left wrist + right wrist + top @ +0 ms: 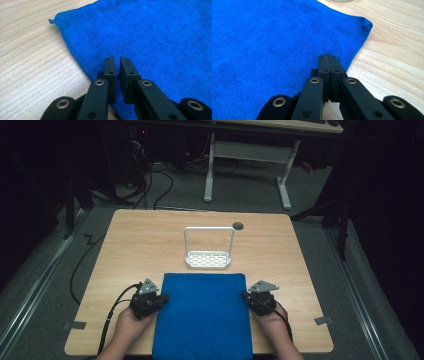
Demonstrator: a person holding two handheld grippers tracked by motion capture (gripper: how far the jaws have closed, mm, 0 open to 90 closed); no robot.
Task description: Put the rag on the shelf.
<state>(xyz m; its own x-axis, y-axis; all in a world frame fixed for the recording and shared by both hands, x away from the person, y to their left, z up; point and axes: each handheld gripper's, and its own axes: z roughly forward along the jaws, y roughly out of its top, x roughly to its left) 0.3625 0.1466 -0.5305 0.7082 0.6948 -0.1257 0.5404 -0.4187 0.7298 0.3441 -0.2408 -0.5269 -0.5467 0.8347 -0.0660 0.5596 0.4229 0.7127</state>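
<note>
A blue cloth [202, 315] lies flat on the near middle of the wooden table [135, 245] and hangs over its front edge. My left gripper [162, 298] sits at the cloth's left edge, pointing inward. In the left gripper view its jaws [117, 60] stand a narrow gap apart over the cloth [150, 32], with nothing between them. My right gripper [246, 296] is at the cloth's right edge. In the right gripper view its jaws [328, 57] are pressed together above the hem of the cloth [262, 37], and no fabric shows between them.
A white perforated rack [208, 260] with a tall wire handle stands just behind the cloth. A round cable hole [238, 226] is near the table's far edge. Bare wood lies to both sides of the cloth. A desk frame stands on the floor beyond.
</note>
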